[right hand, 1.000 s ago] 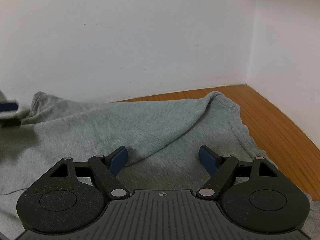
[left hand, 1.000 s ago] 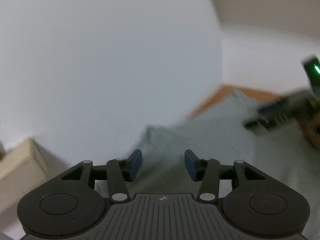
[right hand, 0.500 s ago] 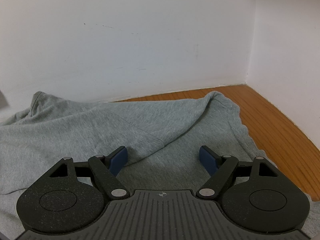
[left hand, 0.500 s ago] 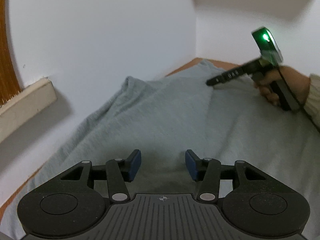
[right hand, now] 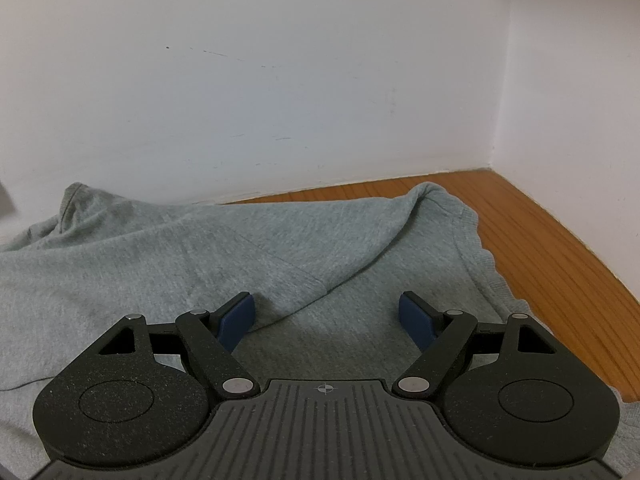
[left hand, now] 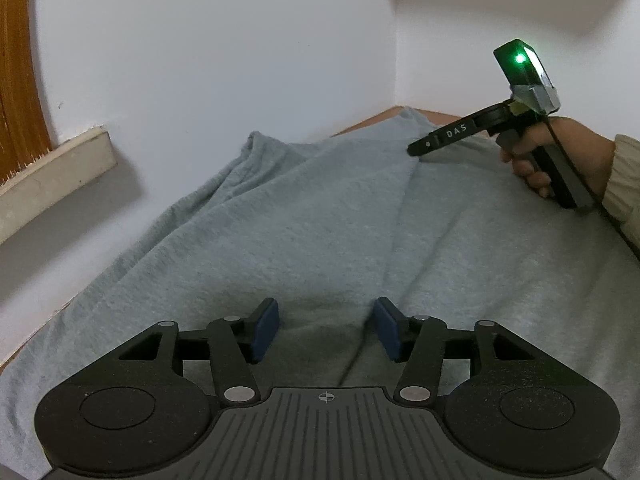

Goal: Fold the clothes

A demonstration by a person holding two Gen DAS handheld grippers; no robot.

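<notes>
Grey knit fabric is covering most of the wooden tabletop [right hand: 560, 248] in front of you: the sweatshirt [left hand: 304, 232] is lying spread out and rumpled, with its far edge bunching up against the white wall [right hand: 280, 80] and one ribbed, wavy hem trailing along the bare wood on the right side of the right wrist view. A long ridge is running through the cloth from near the wall toward your left tool [left hand: 326, 330].

Your left tool is pointing down at the sweatshirt with its jaws opening; the blue pads [left hand: 266, 330] are standing apart with only flat fabric showing in the gap below them, and nothing is being pinched.

Your right tool [right hand: 326, 316] is sitting with its jaws spread wide, and a raised fold of the sweatshirt is ending just beside its left pad [right hand: 238, 318]. The pads are not pressing on the cloth, so it is gripping nothing. In the left wrist view you are holding that tool by its handle with your right hand [left hand: 560, 156], a pale sleeve [left hand: 624, 184] showing at the wrist, a green light [left hand: 520, 58] glowing on top, and its tip hovering low over the far part of the garment.

A beige ledge [left hand: 52, 176] is jutting from the wall on the left.
</notes>
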